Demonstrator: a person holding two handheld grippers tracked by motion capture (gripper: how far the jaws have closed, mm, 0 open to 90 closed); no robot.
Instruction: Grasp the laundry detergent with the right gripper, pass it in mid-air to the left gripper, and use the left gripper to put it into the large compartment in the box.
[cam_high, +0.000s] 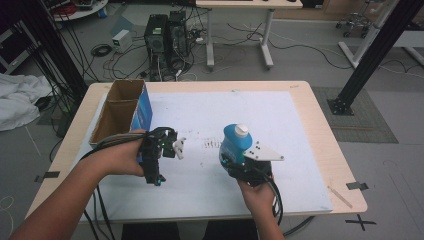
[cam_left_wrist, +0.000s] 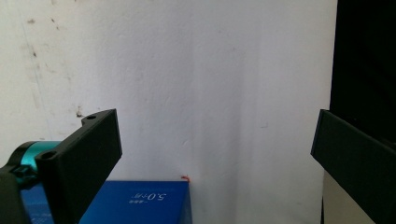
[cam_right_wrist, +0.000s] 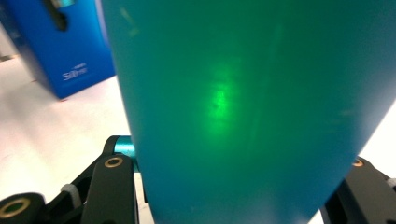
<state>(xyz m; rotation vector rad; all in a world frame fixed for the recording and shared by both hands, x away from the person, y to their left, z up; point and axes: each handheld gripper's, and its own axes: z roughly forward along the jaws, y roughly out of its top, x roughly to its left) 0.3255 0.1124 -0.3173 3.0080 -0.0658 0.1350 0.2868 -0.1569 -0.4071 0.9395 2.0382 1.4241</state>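
The teal bottle (cam_right_wrist: 243, 107) stands upright, clamped in the right gripper (cam_high: 246, 162) jaws above the bench (cam_high: 310, 100); the open box (cam_high: 120, 112) lies to its left, nearer the left gripper (cam_high: 167, 145), jaws apart.

Left arm: the forearm enters from the lower left of the high view and angles up toward the middle of the tabletop (cam_high: 300, 125).
Left hand (cam_high: 122, 159): wrapped around the handle, knuckles up.
Left claw (cam_high: 167, 145): held level above the tabletop, pointing to the person's right; in the left gripper view its two black jaws stand wide apart with nothing between them (cam_left_wrist: 212, 154).
Right arm: the forearm rises almost straight from the bottom edge.
Right hand (cam_high: 257, 192): grips the handle from below, cable trailing back past the wrist.
Right claw (cam_high: 232, 157): pointing away from the person, jaws closed against the sides of a teal bottle (cam_high: 234, 142), grey plate on top.
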